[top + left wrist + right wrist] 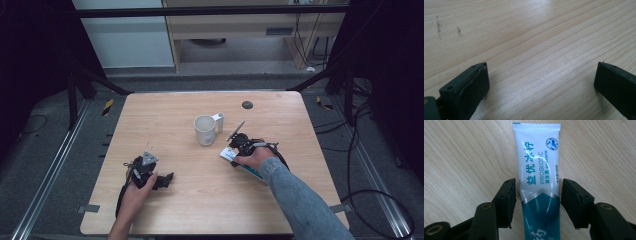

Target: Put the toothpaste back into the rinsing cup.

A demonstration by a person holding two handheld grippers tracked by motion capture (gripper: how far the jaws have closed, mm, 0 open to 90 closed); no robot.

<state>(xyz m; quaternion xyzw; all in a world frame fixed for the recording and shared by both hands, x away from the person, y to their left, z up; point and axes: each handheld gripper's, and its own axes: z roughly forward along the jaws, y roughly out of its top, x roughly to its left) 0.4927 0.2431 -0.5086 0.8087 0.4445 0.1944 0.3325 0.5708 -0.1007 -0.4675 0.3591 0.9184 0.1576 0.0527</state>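
Your right gripper (537,192) points down at the toothpaste tube (539,170), which lies flat on the wooden desk (190,195), just to the right of the white mug (205,130). Its 2 jaws stand on either side of the tube, very close, with a thin gap on each side. Your left gripper (541,80) rests low over bare desk, its jaws wide apart with nothing between them.

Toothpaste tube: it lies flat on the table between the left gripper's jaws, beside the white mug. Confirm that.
Wrong gripper. The toothpaste tube lies flat on the table between the jaws of the right gripper, as the right gripper view shows; the white mug stands beside it.
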